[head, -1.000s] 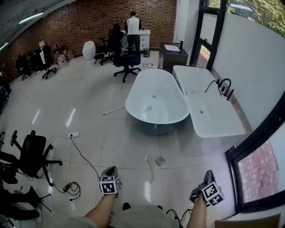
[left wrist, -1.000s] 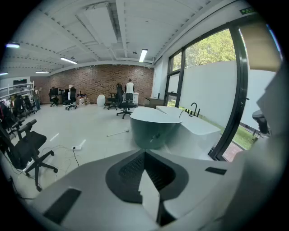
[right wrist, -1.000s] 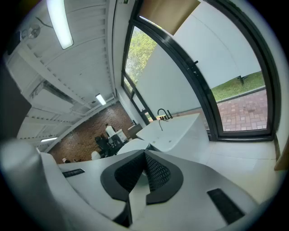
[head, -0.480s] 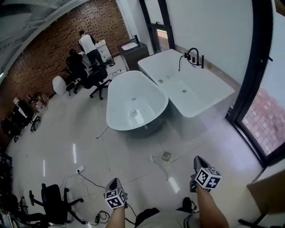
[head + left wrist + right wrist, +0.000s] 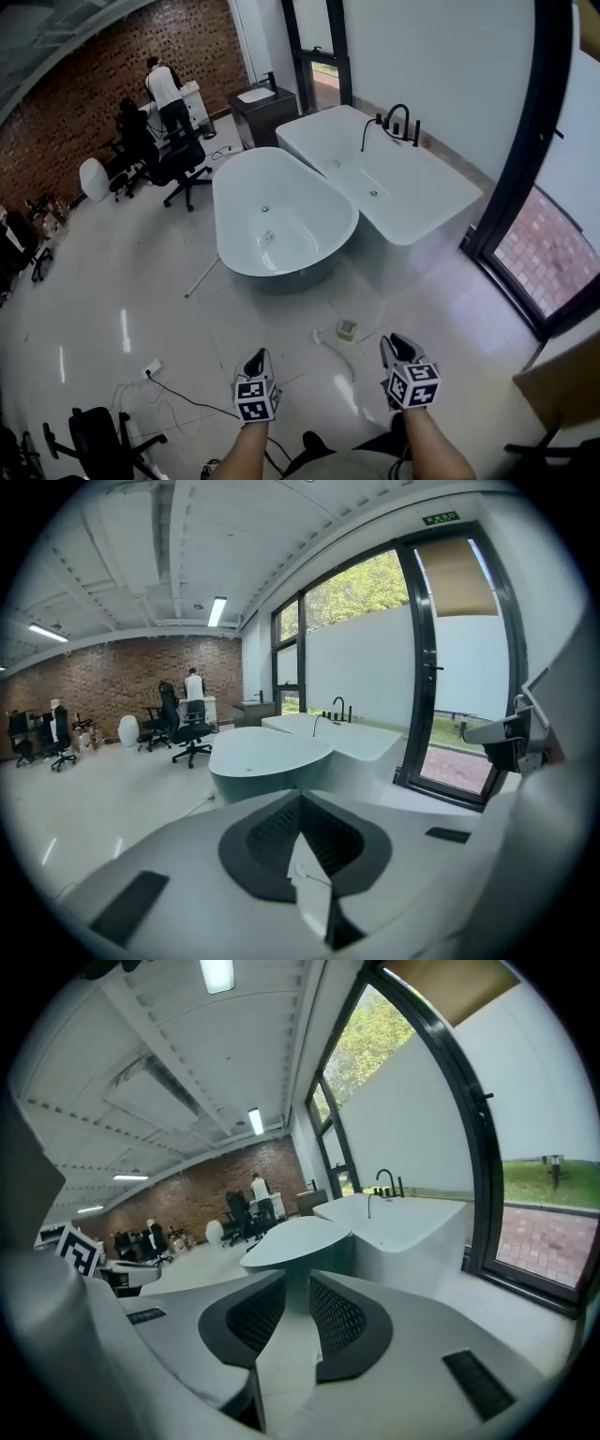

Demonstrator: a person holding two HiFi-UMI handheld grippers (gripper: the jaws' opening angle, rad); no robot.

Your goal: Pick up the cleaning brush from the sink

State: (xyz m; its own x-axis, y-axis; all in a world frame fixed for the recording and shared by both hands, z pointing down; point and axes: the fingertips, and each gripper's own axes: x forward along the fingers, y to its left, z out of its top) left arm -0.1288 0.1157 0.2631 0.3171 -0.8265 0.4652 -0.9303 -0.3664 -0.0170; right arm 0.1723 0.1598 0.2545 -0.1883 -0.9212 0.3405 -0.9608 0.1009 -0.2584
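I find the left gripper (image 5: 300, 803) with fingers pressed together, nothing held. The right gripper (image 5: 298, 1312) has jaws parted, just been opening, nothing between them. Both hang over the floor (image 5: 169, 281), well apart from the oval tub (image 5: 314, 202). The cleaning brush (image 5: 267, 237) appears as a small pale item on that tub's bottom, too small to confirm

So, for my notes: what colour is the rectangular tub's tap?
The tap is black, clearest in the head view.
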